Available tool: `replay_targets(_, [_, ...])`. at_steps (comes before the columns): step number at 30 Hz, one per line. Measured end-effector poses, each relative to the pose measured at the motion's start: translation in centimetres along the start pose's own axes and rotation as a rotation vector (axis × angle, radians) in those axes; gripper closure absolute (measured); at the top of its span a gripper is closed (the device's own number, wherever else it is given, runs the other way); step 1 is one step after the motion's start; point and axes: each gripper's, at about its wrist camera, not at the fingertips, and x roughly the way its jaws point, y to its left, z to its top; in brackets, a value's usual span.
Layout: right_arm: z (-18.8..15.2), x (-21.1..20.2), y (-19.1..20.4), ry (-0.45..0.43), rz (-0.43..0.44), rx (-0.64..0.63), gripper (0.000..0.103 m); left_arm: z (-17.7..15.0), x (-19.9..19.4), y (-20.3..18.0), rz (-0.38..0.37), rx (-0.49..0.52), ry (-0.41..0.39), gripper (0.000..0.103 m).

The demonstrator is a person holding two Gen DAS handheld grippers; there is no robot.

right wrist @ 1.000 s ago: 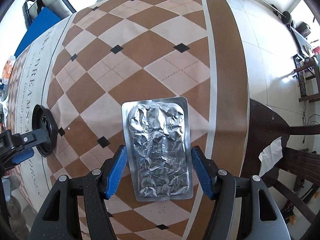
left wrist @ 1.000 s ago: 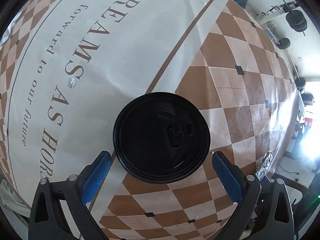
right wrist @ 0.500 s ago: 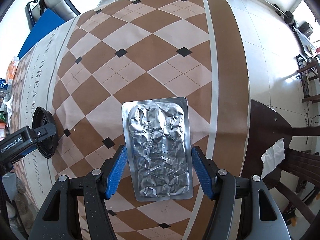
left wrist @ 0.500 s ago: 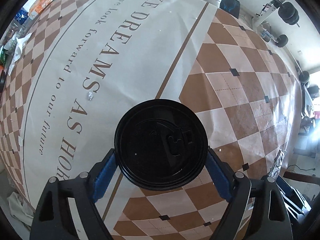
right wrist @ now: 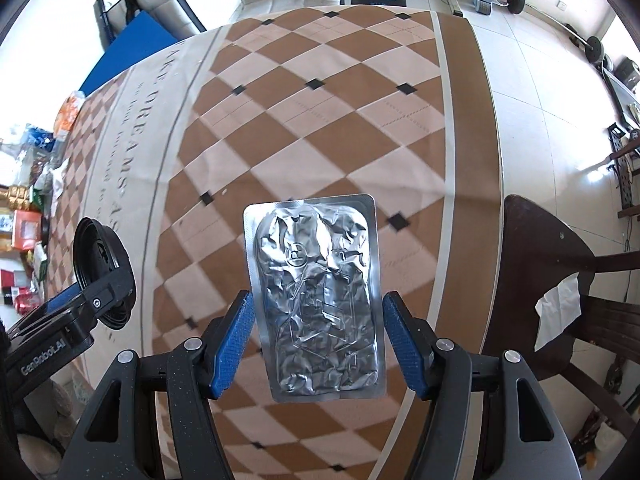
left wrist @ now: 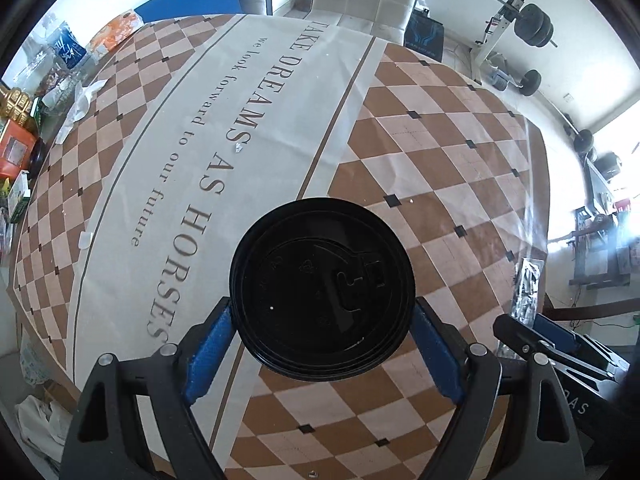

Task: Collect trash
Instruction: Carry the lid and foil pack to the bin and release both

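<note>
The black plastic lid (left wrist: 322,294) is clamped rim to rim by the left hand-held gripper (left wrist: 322,344), above the table (left wrist: 440,152). Right of the lid, a light, crumple-prone foil blister pack (right wrist: 316,300) is pinched along its stiffer long edges by the right hand-held gripper (right wrist: 316,344).

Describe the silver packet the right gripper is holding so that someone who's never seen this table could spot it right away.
Start at the table under its brown-and-cream diamond cloth, then go to its right edge by the dark wooden chair. Between the right gripper's blue pads is the flat silver foil packet, rectangular and crinkled, unlike the round black lid left of it.
</note>
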Motion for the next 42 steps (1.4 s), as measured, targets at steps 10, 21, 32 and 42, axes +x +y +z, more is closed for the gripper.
replay_targets(10, [-11.6, -4.3, 4.8, -0.035, 0.064, -0.059, 0.036, -8.1, -5.0, 3.4, -0.052, -0.022, -0.08, 0.018])
replay_targets(21, [-30.6, -6.4, 8.8, -0.009, 0.141, -0.078, 0.036, -24.0, -7.5, 10.8, -0.074, -0.086, -0.05, 0.018])
replay_targets(32, [-46.5, 3.6, 8.4, 0.233, 0.085, -0.115, 0.036, -33.9, 4.2, 15.9, -0.05, -0.212, 0.187, 0.018])
replay_targets(42, [-50.3, 22.4, 5.4, 0.332, 0.037, -0.09, 0.036, -37.6, 24.1, 19.4, -0.05, -0.284, 0.355, 0.017])
